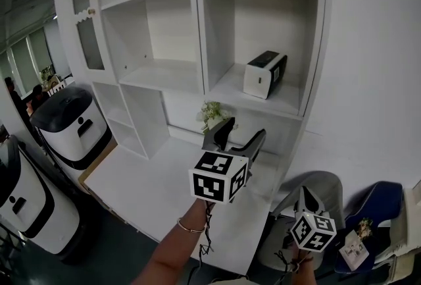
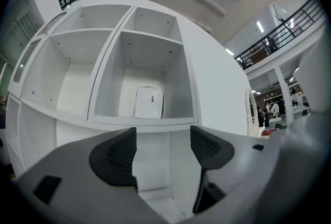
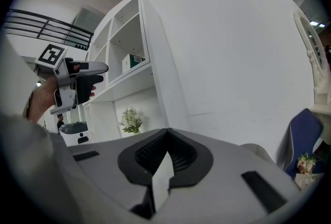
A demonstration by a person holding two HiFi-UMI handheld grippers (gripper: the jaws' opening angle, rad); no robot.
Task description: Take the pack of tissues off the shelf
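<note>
While the pack of tissues [image 1: 265,74] is seen on the shelf [image 1: 227,89], the left tongs [image 1: 242,130] are held apart. The right tongs [image 3: 166,151] are closed.

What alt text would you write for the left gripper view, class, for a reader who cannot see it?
The left hand-held gripper, jaws apart with nothing between them, faces a white pack of tissues standing in the right-hand compartment of a white shelf unit. The pack appears above the gap between the jaws, not yet touched.
</note>
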